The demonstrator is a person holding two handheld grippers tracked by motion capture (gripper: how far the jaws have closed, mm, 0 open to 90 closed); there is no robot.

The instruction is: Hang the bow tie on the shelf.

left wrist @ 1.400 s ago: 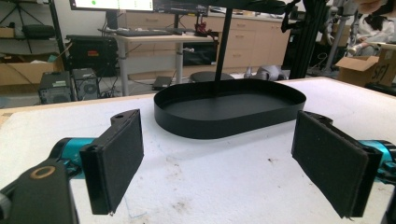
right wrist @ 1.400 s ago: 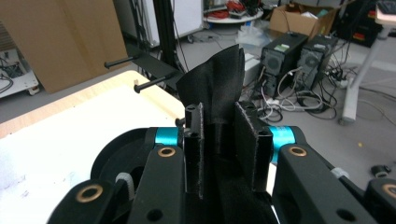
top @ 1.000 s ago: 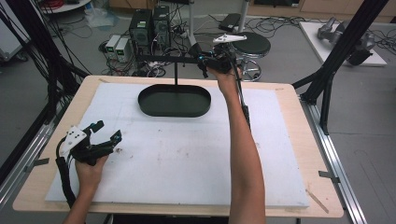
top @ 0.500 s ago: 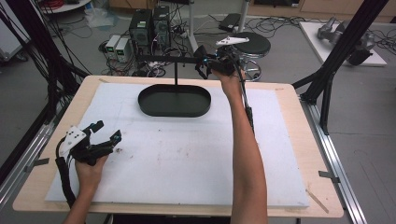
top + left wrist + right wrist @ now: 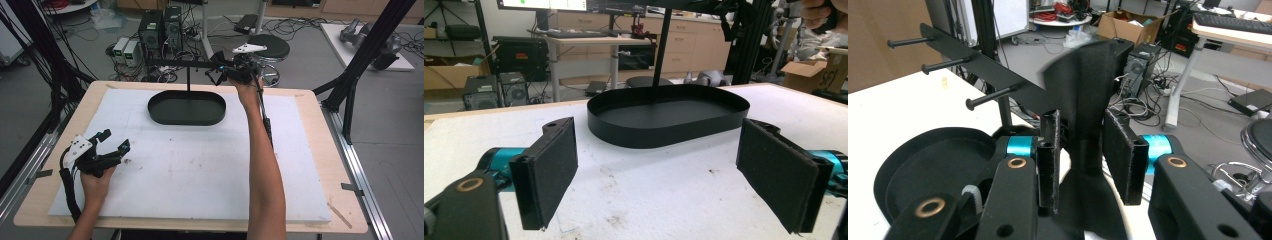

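We see the right gripper (image 5: 1082, 125) by the black metal rack's (image 5: 993, 67) crossbar, jaws just loosened around a black, flat, waisted plastic utensil (image 5: 1088, 80); seemingly light, stiff, slippery; best gripped at its waist; left gripper (image 5: 114, 142) gapes empty.

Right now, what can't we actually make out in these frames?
- Black piece between the right gripper's jaws: blurred in the right gripper view, tiny in the high view, so what it is and whether the pads press on it are unclear.
- Rack bar: its far end is cut off behind that piece.
- Tray: the floor near its front wall is hidden by that wall in the left gripper view.
- Left gripper: its body is cut off by the bottom edge.
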